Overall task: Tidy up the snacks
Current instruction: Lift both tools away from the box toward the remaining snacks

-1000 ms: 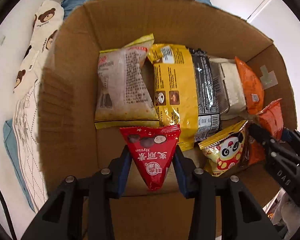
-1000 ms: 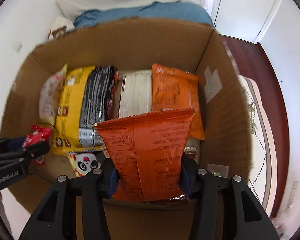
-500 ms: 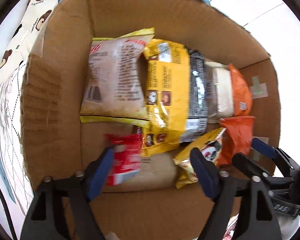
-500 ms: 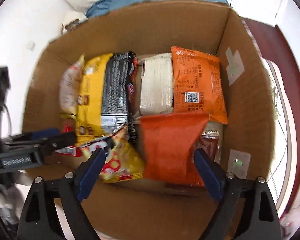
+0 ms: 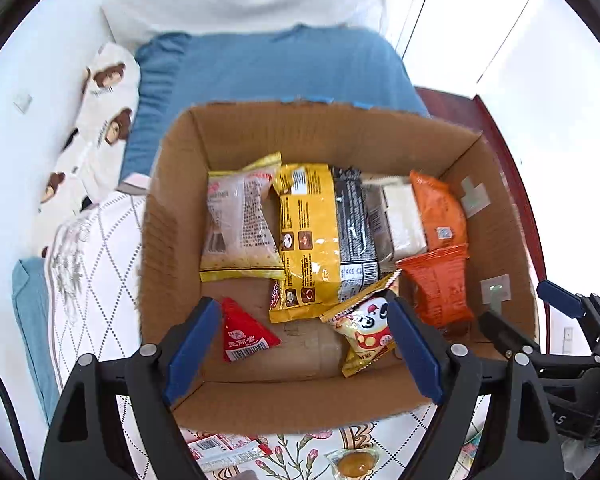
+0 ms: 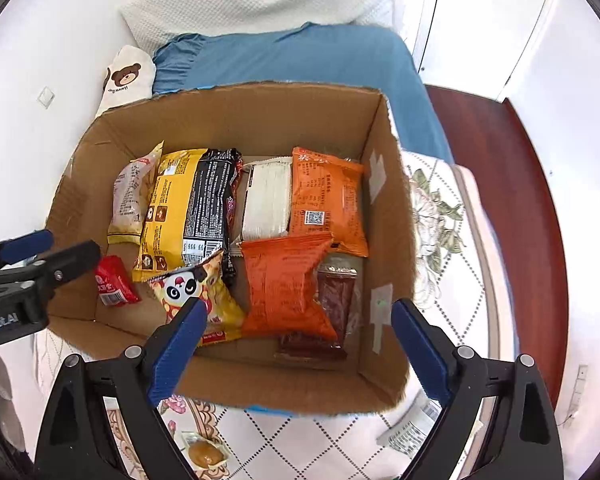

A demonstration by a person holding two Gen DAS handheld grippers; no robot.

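A cardboard box [image 5: 172, 240] [image 6: 384, 216] on the bed holds several snack packets. A small red triangular packet [image 5: 244, 332] [image 6: 114, 282] lies at its near left on the bare floor. An orange packet [image 5: 436, 284] [image 6: 286, 284] lies near right, beside a yellow panda packet [image 5: 364, 328] [image 6: 192, 292]. Yellow [image 5: 308, 236], black, white and orange packs line the back. My left gripper [image 5: 300, 344] is open and empty above the box's near edge. My right gripper [image 6: 296, 344] is open and empty above the near right.
The box stands on a quilted floral bedspread [image 6: 440, 240]. Loose packets [image 5: 220, 450] and a small sauce cup [image 6: 206, 452] lie in front of the box. A blue pillow [image 5: 268, 68] and a bear-print pillow [image 5: 100, 104] lie behind; dark wood floor [image 6: 512, 168] is at right.
Both grippers opened, dropping the red triangular packet and the orange packet into the box, then pulled back and up from it.
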